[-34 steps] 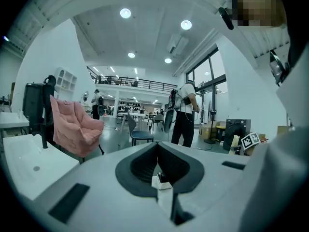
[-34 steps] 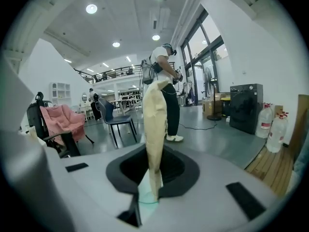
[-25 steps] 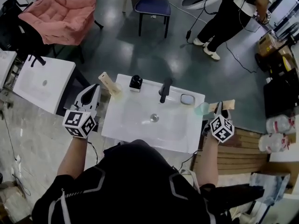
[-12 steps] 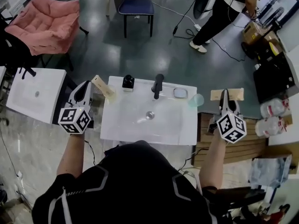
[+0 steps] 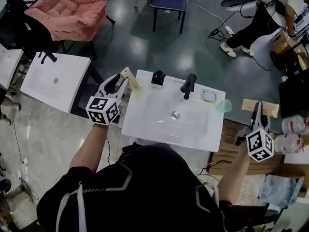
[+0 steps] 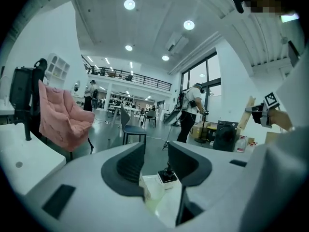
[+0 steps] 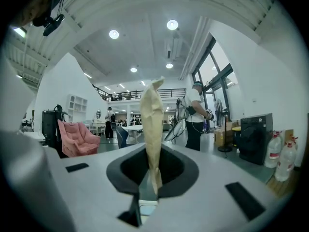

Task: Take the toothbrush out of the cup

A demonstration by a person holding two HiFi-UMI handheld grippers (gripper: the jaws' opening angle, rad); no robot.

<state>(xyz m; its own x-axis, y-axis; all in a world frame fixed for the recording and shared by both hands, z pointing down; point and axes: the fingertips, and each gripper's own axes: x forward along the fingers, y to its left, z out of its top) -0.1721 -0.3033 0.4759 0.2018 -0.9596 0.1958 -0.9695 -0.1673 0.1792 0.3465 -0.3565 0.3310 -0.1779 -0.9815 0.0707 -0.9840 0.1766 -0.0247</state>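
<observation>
The right claw (image 7: pixel 150 177) is closed to a narrow pinch on the lower end of the toothbrush (image 7: pixel 151 129), a flat tan stick that stands tall above the jaws. It is clear of the pale green cup (image 5: pixel 223 105), which sits at the right edge of the washbasin (image 5: pixel 203 140), near the claw but apart from it. The left claw (image 6: pixel 157 162) has just been opening and stands about half apart, its pads pressing nothing (low between them shows a pale block with a yellow-green tinge, likely the second tan stick (image 5: pixel 129 76) at the washbasin's back left corner). The likeliest trouble is that the toothbrush is held only by its foot, so a quick swing could lever it round or out of the pinch. The green cup also stands so close to the edge that a brush from the claw could tip it off. The right forearm reaches out beside the washbasin's right edge, claw roughly level; the left forearm reaches forward, claw tipped slightly down.
</observation>
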